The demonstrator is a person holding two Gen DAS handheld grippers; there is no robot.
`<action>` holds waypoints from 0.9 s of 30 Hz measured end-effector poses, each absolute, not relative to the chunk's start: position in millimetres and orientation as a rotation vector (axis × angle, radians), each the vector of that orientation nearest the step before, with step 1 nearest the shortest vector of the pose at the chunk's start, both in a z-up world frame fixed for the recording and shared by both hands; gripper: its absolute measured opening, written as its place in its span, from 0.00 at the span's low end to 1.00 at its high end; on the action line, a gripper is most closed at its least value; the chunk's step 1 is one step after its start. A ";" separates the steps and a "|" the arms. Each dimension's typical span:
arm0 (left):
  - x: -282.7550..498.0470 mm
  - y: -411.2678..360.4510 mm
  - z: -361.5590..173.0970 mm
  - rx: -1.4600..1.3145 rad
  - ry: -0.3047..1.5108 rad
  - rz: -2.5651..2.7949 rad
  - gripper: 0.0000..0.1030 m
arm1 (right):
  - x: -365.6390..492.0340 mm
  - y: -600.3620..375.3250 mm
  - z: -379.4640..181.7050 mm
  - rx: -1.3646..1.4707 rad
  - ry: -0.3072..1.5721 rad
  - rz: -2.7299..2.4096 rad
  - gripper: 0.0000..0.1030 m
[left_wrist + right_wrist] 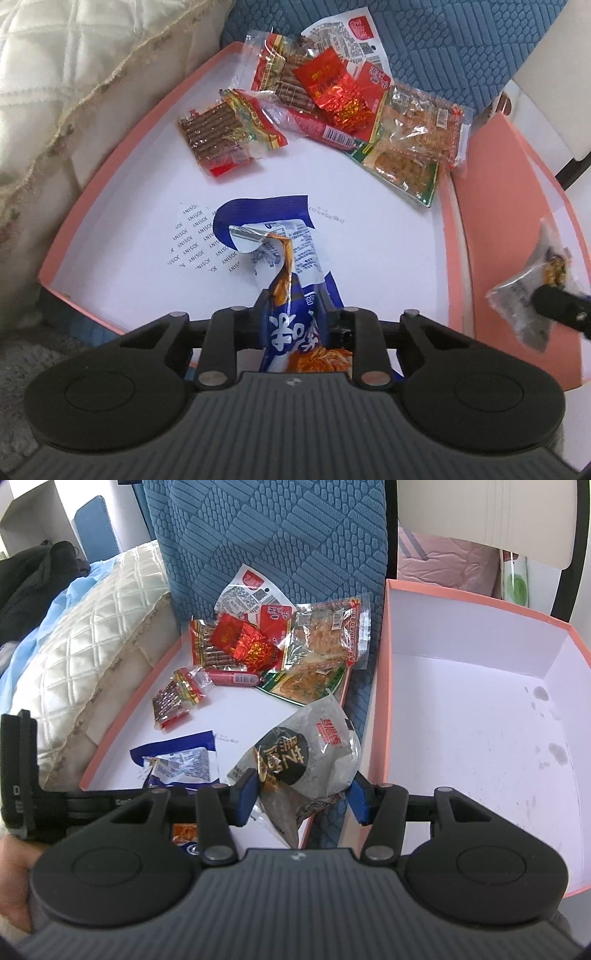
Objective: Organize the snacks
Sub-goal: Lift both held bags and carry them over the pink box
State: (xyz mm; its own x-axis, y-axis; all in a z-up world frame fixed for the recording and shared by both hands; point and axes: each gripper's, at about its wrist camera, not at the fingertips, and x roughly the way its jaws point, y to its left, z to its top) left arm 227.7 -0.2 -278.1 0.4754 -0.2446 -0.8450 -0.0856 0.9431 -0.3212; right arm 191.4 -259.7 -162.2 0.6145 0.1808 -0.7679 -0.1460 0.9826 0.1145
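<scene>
The left gripper [291,306] has its jaws clamped on a blue-and-white crinkled snack packet [286,266] over the shallow pink cardboard tray [448,236]. A heap of red and clear snack wrappers [332,99] crowds the tray's 12 to 2 o'clock corner. "JOSINY" repeats on the tray floor. The right gripper [299,797] has its jaws gripping a grey-and-black plastic snack bag [306,749]; at 3 o'clock stands a deeper pink box [380,716].

A blue textured cushion [280,535] stands behind, a cream quilted pillow [92,635] beside it.
</scene>
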 end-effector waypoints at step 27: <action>245.4 -57.7 -94.2 -0.270 0.786 -0.259 0.27 | 201.3 -284.0 -61.9 -0.003 0.626 0.138 0.52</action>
State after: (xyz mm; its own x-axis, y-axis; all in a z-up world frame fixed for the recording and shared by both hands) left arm 245.4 -57.7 -94.2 0.6785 -0.3275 -0.6575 0.1280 0.9342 -0.3331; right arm 201.3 -284.0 -61.9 0.8016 0.1281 -0.5840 -0.1297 0.9908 0.0393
